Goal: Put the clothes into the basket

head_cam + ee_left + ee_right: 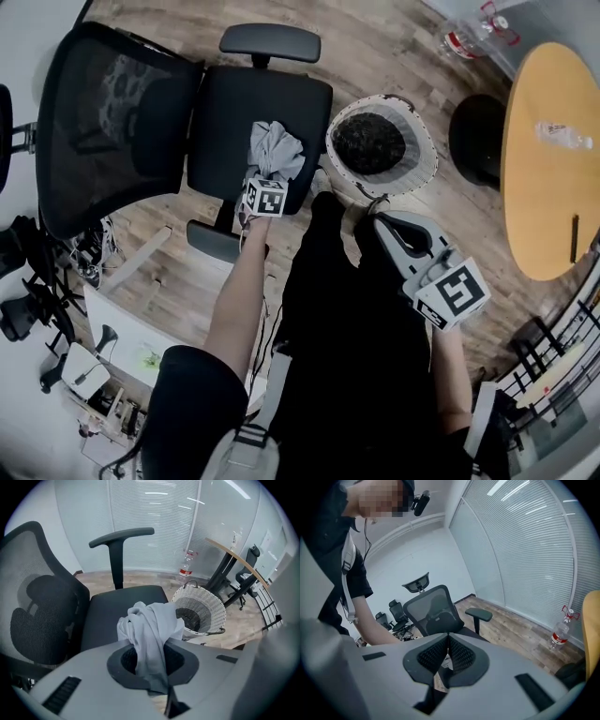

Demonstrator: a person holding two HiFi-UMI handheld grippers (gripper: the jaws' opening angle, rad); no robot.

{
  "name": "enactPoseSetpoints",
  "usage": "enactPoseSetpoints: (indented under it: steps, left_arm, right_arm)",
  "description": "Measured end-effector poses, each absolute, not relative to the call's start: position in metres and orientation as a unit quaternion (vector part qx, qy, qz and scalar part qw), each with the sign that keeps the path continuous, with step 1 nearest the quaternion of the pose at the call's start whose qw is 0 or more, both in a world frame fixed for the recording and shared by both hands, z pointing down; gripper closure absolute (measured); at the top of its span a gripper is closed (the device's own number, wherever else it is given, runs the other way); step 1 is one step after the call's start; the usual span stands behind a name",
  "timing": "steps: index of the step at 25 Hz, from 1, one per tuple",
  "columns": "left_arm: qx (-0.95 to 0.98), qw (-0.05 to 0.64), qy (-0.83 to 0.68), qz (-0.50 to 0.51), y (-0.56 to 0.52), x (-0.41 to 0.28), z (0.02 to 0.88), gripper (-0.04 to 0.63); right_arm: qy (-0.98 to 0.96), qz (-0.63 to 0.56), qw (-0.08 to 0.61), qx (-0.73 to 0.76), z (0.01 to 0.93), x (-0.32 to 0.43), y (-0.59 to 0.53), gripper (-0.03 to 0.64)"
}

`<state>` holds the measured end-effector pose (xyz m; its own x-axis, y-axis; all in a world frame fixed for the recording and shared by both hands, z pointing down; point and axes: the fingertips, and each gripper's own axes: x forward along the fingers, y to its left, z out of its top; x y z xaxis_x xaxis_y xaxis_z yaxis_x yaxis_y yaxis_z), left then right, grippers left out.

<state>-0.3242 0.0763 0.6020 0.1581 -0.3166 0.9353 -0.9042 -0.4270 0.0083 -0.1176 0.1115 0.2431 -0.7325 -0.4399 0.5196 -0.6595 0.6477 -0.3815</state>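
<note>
A light grey garment [276, 150] hangs bunched from my left gripper [270, 176], which is shut on it just above the black office chair's seat [225, 131]. In the left gripper view the cloth [152, 630] is pinched between the dark pads of that gripper [149, 657] and drapes down over them. The white wicker basket [425, 159] stands on the floor right of the chair, with dark clothes [369, 142] inside; it also shows as the basket [211, 606] beyond the seat. My right gripper [380, 221] hovers near the basket's front rim; that right gripper [448, 645] is shut and empty.
A round wooden table [548, 159] with a small bottle [562, 134] stands at the right, its black base [478, 136] next to the basket. A water bottle [469, 37] lies on the floor behind. The chair's mesh back [103, 122] and armrests flank the seat.
</note>
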Motion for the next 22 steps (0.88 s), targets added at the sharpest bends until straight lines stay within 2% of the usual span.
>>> enactPoseSetpoints:
  steps: [12,22]
  left_arm:
    - [0.744,0.268,-0.427,0.439,0.069,-0.307,0.519,0.543]
    - [0.81,0.219,-0.371,0.397,0.066,-0.242,0.451,0.543]
  right_arm:
    - [-0.878,0.259,0.164,0.367,0.228,-0.091,0.105,0.6]
    - [-0.854,0.245,0.145,0.436,0.22,-0.041,0.105,0.6]
